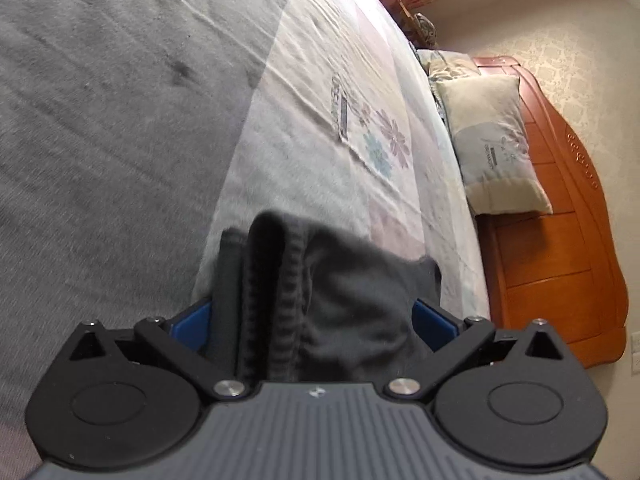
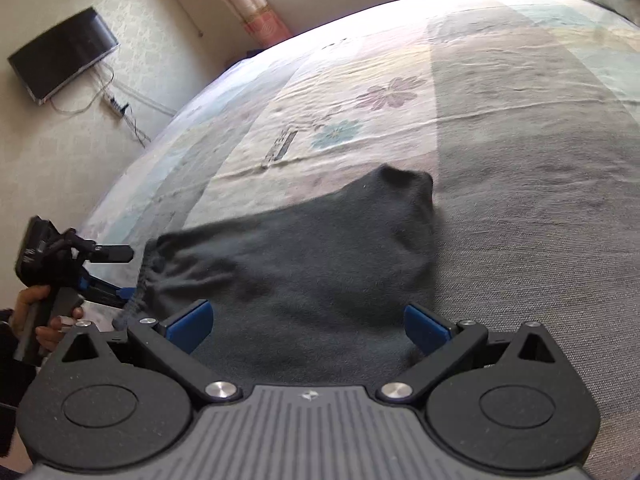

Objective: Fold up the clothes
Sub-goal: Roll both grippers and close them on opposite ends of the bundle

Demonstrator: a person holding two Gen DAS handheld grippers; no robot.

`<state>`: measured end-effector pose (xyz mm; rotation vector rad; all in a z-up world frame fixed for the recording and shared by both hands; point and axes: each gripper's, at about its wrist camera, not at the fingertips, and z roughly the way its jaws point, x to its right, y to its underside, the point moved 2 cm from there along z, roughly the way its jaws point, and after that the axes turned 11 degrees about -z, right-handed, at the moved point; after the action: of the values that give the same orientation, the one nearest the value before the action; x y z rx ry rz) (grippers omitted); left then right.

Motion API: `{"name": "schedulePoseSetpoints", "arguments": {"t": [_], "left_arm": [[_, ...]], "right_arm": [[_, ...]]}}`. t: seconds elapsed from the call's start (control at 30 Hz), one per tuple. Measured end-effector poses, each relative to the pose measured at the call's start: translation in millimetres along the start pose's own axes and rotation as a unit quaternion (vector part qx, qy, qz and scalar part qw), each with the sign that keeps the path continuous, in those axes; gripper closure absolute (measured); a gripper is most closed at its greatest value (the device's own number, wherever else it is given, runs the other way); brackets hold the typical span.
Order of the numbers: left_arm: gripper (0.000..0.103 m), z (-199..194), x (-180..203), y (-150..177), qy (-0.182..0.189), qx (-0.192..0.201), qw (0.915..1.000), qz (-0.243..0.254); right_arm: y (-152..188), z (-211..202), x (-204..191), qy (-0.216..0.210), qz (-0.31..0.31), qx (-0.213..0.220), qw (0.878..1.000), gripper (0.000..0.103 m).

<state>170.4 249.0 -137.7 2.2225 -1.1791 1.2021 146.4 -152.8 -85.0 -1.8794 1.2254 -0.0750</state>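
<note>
Blue fingers (image 1: 192, 320) of the left gripper (image 1: 312, 316) stand wide apart, and a bunch of dark grey cloth fills the space between them. Whether they really pinch this cloth, I cannot tell from the left wrist view, because the cloth hides the tips. This cloth is the elastic waistband (image 1: 280, 280) of a pair of dark shorts (image 2: 304, 256), with its ribbed edge running up through the middle of the gripper.

From the right wrist view, the left gripper (image 2: 120, 294) is seen at the far left, and a hand (image 2: 44, 316) holds its handle. The tips reach the gathered waistband (image 2: 146, 276) at the left end of the shorts, but the contact is too small and blurred to judge.

On the right gripper (image 2: 308, 326), the blue fingers (image 2: 190, 326) are also spread wide. The shorts lie between and under them, and the cloth reaches both inner sides. It is not clear whether they press on it.

The shorts spread over a bed (image 2: 540, 220), partly on a grey band of the bedsheet and partly on a pale part with a flower print (image 2: 390, 92). One corner of the shorts (image 2: 404, 178) sticks up toward the far side.

At the head of the bed a pillow (image 1: 492, 140) leans against an orange wooden headboard (image 1: 560, 240). A dark screen (image 2: 64, 54) hangs on the wall, with cables below it, and a curtain (image 2: 248, 4) hangs beside the window.
</note>
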Motion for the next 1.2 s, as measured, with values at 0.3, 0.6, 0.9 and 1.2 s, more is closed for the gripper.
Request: {"name": "schedulePoseSetpoints", "arguments": {"t": [0.3, 0.6, 0.9, 1.2], "left_arm": [[0.002, -14.3, -12.9, 21.7, 0.024, -0.014, 0.9994, -0.02], [0.001, -1.2, -4.3, 5.2, 0.016, -0.015, 0.9996, -0.015], [0.001, -3.0, -5.1, 13.6, 0.026, -0.046, 0.9983, -0.027], [0.001, 7.8, -1.1, 8.2, 0.036, -0.057, 0.9975, -0.021]], "right_arm": [[-9.3, 5.2, 48.2, -0.02, 0.1, -0.009, 0.995, 0.0], [-12.7, 40.6, 91.7, -0.131, 0.219, -0.022, 0.967, 0.0], [-27.4, 57.3, 91.1, -0.157, 0.211, -0.061, 0.963, 0.0], [-13.9, 51.0, 81.9, -0.207, 0.2, -0.089, 0.953, 0.0]]}}
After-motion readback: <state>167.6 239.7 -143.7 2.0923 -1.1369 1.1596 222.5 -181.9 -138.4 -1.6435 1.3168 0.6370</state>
